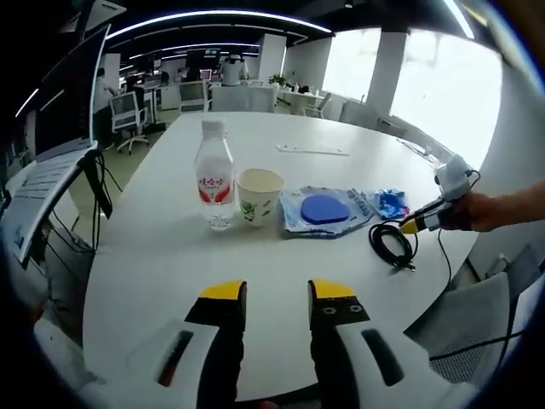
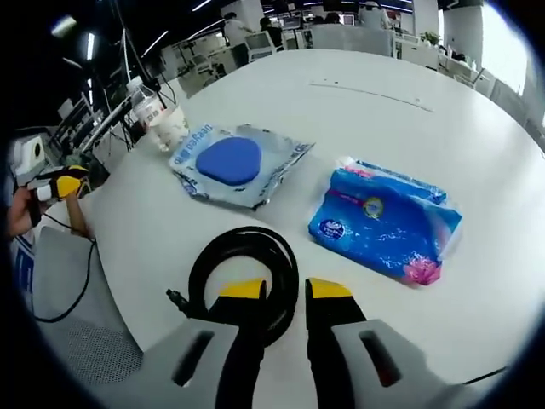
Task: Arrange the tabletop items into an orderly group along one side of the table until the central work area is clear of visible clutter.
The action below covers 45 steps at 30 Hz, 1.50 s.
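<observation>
Progress, left gripper view: items already sit in a rough row across the white table [image 1: 281, 256]; the near surface looks bare, so the grouping seems mostly done.
Count, left gripper view: one water bottle [image 1: 214, 175], one paper cup [image 1: 259, 196], one blue pad in a clear pouch [image 1: 325, 210], one black cable coil [image 1: 392, 243].
Left gripper [image 1: 277, 298]: jaws apart, holding nothing, hovering over the near edge.
Right gripper, left gripper view [image 1: 426, 220]: at the right, by the coil.
Count, right gripper view: one blue tissue pack [image 2: 387, 221], pouch and coil again.
Right gripper [image 2: 285, 291]: jaws parted, empty, just above the coil.
Remaining: probably the coil, lying nearest the edge.
</observation>
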{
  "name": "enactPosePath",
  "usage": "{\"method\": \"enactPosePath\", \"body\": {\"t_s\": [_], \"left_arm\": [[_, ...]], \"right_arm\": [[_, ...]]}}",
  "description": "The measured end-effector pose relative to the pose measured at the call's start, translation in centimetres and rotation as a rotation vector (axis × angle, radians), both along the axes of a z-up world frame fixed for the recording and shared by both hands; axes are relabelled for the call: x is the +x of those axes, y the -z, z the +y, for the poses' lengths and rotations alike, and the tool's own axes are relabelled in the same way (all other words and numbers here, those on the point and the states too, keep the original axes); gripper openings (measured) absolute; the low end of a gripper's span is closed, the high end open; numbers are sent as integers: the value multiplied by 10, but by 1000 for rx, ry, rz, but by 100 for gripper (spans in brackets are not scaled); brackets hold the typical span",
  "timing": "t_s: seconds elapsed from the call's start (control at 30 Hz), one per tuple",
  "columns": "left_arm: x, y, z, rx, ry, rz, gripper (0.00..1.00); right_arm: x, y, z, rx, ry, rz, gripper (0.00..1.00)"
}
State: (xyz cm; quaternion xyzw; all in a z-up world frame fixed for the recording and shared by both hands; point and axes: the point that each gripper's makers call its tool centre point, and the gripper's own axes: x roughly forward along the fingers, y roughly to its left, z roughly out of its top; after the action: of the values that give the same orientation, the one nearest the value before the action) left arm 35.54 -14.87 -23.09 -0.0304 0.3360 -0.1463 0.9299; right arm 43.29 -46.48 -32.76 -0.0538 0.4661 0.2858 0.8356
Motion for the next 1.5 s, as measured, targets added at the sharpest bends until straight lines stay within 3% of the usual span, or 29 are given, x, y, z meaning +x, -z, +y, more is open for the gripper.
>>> {"method": "enactPosePath", "body": {"t_s": [0.27, 0.93, 1.23, 1.37, 1.5], "left_arm": [[-1, 0, 1, 0, 0, 1, 27], [1, -2, 5, -3, 1, 0, 27], [11, -8, 8, -5, 14, -18, 28], [14, -8, 8, -4, 23, -22, 28], [17, -9, 7, -5, 31, -24, 29]], "right_arm": [[1, -3, 0, -3, 7, -2, 4], [1, -5, -8, -13, 30, -1, 5], [1, -25, -14, 15, 64, -38, 10], [2, -36, -18, 21, 77, -72, 11], [0, -52, -20, 59, 85, -128, 19]]}}
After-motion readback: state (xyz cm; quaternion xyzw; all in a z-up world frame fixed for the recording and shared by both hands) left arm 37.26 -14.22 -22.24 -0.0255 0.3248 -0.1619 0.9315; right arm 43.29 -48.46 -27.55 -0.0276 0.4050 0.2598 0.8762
